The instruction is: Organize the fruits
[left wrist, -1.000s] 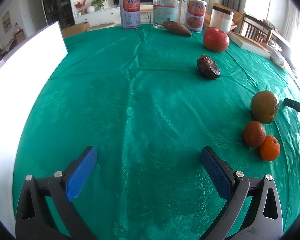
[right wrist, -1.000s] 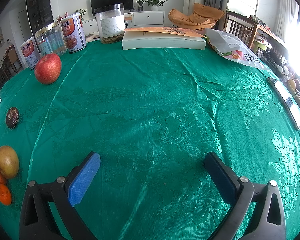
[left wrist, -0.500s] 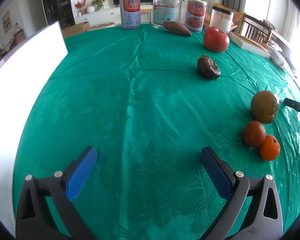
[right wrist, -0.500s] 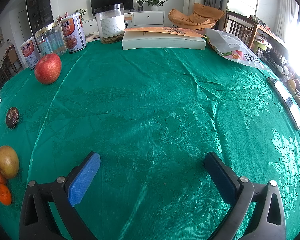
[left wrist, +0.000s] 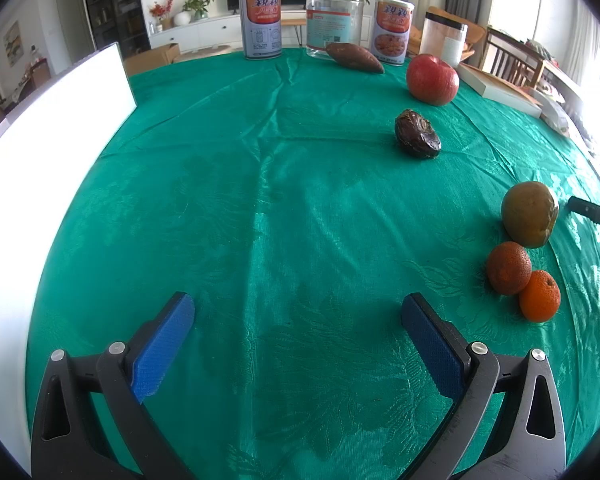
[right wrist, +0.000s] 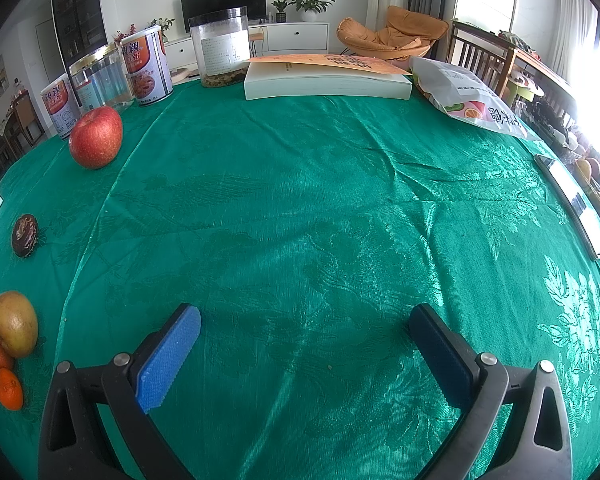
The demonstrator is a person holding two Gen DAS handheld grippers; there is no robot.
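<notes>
Green cloth [left wrist: 260, 200] under the spread, empty left gripper [left wrist: 298, 312]; far right, apple [left wrist: 432, 79], firm, smooth: grip its widest middle. Right view: right gripper [right wrist: 304, 320] spread, empty; apple far left, oranges [right wrist: 8, 388] near left.

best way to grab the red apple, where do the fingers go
Grip the red apple across its widest middle, one pad on each rounded flank. It sits upright, stem dimple up, so come in level from the near, open side; the cans stand behind it. The left gripper is open.
</notes>
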